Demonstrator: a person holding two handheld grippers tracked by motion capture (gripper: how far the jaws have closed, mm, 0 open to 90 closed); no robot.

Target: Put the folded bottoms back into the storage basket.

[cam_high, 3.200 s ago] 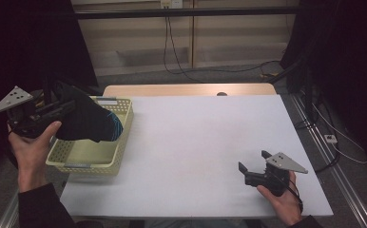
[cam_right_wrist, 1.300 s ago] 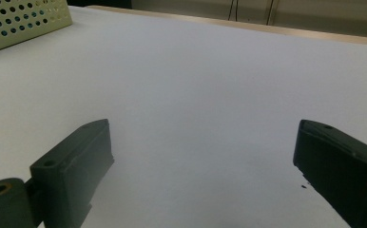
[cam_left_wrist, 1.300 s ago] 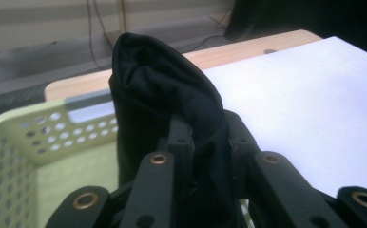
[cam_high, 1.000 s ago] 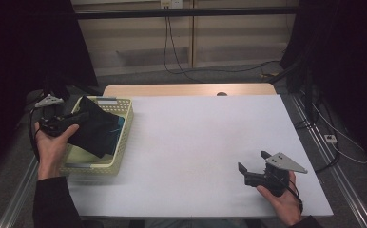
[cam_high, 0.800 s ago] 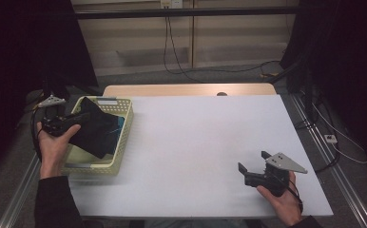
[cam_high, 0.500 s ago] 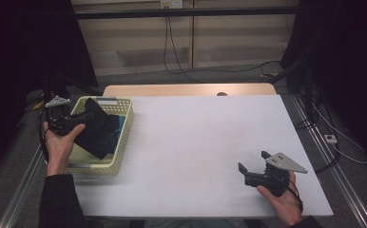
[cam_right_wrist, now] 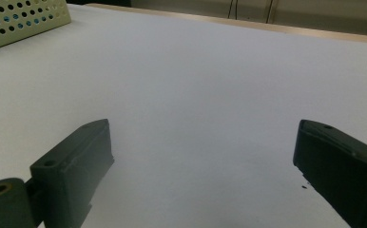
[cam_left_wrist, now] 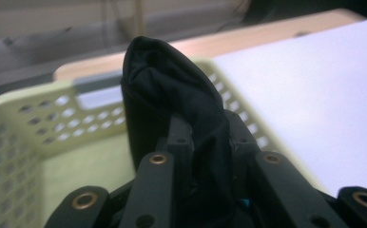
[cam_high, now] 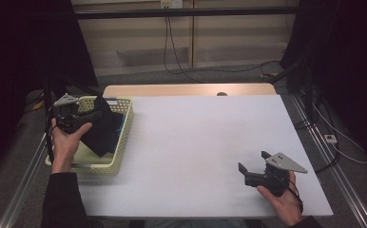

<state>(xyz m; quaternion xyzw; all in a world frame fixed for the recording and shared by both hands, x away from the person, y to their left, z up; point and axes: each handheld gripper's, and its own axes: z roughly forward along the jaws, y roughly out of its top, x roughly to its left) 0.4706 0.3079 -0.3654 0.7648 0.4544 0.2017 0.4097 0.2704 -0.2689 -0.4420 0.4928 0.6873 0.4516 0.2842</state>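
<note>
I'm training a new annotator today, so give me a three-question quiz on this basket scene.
1. True or false: the left gripper is shut on the black cloth.
2. Over what does the black cloth hang? A) the yellow basket B) the wooden table edge C) the floor
3. Fill in: the right gripper rests on the white tabletop with its jaws ____.

Key: 1 true; 2 A; 3 open, with nothing between them.

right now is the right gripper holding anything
No, the right gripper has its jaws wide apart with only bare white table between them.
</note>
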